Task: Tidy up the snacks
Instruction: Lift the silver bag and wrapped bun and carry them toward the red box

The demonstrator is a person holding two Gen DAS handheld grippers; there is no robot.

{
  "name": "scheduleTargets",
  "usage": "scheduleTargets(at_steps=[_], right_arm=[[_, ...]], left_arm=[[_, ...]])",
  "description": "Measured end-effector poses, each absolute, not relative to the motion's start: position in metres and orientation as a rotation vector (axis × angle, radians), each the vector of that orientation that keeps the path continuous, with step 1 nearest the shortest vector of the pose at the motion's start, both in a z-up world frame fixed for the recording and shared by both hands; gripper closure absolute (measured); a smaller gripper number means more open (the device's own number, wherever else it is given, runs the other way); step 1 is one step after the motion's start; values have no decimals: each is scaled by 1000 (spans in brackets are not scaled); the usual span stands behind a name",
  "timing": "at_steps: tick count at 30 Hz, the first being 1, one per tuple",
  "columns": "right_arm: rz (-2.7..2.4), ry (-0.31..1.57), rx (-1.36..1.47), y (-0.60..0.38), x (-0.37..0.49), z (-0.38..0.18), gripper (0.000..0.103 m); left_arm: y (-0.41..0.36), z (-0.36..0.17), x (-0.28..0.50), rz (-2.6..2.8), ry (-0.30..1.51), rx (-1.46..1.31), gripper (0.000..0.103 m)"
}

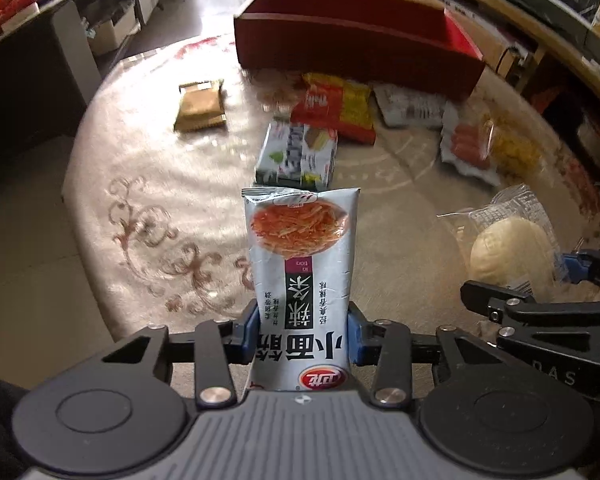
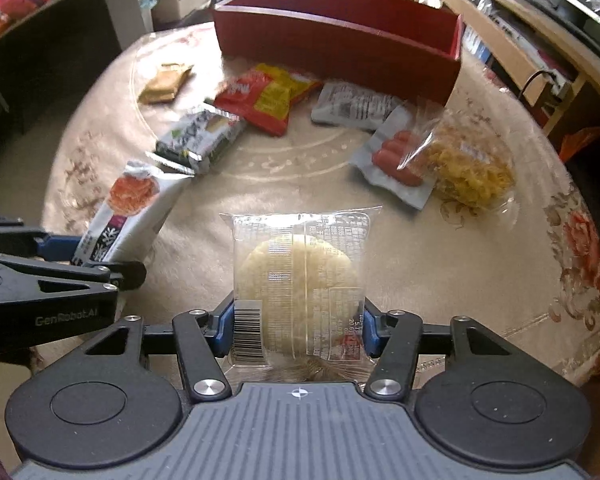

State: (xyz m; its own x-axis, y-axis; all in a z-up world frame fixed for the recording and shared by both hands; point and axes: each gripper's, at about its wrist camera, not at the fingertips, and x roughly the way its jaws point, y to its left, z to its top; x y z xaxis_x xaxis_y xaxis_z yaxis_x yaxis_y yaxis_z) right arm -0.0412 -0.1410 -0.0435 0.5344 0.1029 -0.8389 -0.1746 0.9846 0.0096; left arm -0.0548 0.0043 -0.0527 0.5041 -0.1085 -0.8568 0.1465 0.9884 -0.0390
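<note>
Currently left gripper [image 1: 303,334] clamps white noodle packet [image 1: 302,264]; right gripper [image 2: 298,326] clamps clear-wrapped round cake [image 2: 300,276], both above tablecloth [image 2: 260,184], red box [image 2: 340,48] beyond.

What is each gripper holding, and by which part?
Left gripper: white noodle packet, by its lower side edges. Right gripper: clear-wrapped round pastry, likewise.

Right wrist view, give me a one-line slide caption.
Right tool grips a clear-wrapped round pastry above the snack-strewn table, red box beyond.
</note>
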Motion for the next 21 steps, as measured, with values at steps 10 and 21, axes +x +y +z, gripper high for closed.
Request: scheduleTargets(at_steps=[10, 21], right_arm=[[141, 901, 3, -149, -26, -15, 39], [107, 843, 109, -173, 39, 5, 39]], left_arm=[[-9, -12, -33, -163, 924, 37, 61], [-20, 6, 49, -159, 892, -21, 62]])
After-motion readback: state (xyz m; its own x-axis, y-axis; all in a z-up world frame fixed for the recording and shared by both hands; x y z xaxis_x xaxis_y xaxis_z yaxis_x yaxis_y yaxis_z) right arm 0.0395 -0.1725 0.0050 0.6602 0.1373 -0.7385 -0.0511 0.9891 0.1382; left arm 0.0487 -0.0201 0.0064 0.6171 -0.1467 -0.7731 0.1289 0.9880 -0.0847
